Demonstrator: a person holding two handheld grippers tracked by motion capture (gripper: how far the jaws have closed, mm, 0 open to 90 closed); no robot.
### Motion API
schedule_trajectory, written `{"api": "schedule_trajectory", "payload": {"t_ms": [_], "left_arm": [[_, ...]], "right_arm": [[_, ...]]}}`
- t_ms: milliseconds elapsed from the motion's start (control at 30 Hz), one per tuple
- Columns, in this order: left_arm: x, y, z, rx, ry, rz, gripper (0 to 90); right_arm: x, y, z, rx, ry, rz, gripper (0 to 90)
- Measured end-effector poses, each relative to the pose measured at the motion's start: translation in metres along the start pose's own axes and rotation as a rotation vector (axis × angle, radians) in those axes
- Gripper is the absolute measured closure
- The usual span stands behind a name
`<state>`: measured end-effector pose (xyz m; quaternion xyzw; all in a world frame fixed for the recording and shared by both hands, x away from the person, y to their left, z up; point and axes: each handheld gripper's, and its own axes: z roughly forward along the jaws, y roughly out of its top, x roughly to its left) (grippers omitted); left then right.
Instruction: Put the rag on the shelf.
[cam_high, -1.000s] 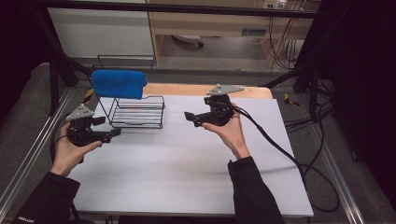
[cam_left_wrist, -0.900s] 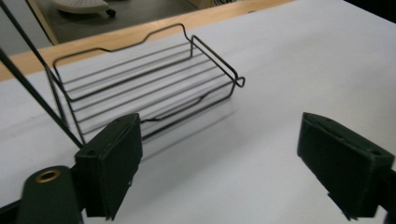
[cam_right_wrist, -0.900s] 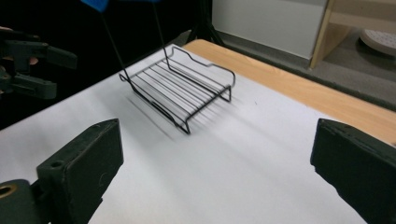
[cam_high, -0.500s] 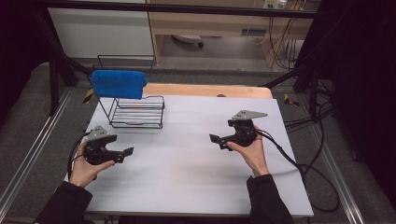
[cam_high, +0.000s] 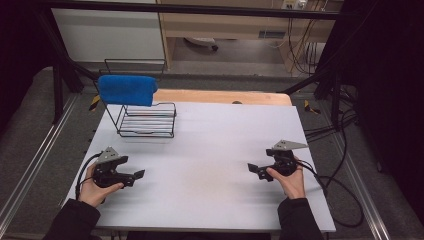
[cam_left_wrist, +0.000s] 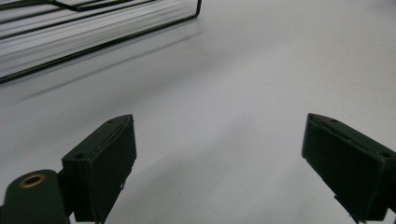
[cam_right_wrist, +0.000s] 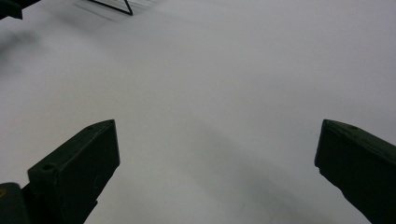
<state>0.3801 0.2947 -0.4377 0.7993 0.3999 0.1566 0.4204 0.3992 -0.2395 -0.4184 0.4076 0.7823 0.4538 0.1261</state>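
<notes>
On a white table (cam_high: 210, 150), the left hand-held gripper (cam_high: 136, 175) and right hand-held gripper (cam_high: 254, 169) rest well apart, jaws spread and empty, near a wire rack (cam_high: 147, 120) holding a blue cloth (cam_high: 125, 90).

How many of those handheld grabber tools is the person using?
2. The left gripper is held low over the white table near its left front; the right gripper is near its right front. Both have their fingers spread apart, holding nothing.
</notes>
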Motion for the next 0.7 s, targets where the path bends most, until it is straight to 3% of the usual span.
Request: {"api": "schedule_trajectory", "payload": {"t_ms": [200,433,700], "left_arm": [[-0.001,-0.003,0.001,0.002,0.002,0.020,10.4],[-0.003,-0.006,0.003,0.006,-0.001,0.030,10.5],[-0.004,-0.010,0.002,0.008,-0.005,0.033,10.5]], "right_arm": [[-0.011,-0.024,-0.014,0.014,-0.015,-0.006,0.7],[-0.017,-0.047,-0.025,0.025,-0.021,0.027,0.8],[-0.017,-0.051,-0.030,0.017,-0.028,0.032,0.7]]}}
